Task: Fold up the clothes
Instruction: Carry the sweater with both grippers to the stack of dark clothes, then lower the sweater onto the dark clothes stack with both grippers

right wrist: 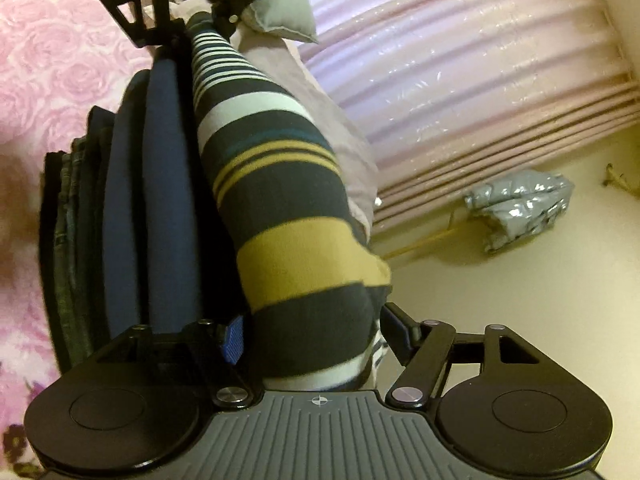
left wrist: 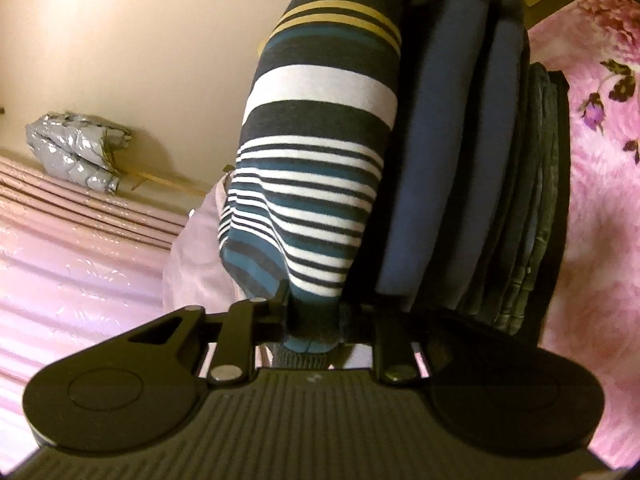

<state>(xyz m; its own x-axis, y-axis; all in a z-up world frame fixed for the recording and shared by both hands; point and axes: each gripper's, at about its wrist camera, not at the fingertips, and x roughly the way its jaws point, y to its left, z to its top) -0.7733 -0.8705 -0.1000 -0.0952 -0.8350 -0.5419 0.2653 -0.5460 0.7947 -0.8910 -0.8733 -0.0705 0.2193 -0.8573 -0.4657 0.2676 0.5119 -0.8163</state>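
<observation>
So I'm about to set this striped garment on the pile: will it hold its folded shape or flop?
Probably flop: the striped garment looks like soft knit and bulges between the left gripper and right gripper, each pinching one end. Released unevenly, it may unfold or slide off the stack of folded dark clothes.

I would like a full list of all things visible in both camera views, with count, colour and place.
striped garment: one, navy, white, teal and mustard, held between both grippers beside the stack
folded clothes stack: one, dark blue and grey, on the blanket
floral blanket: one, pink, under the stack
curtain: one, pale pink, by the wall
silver jacket: one, crumpled, near the curtain
left hand-held gripper: black, shut on garment
right hand-held gripper: black, shut on garment
</observation>
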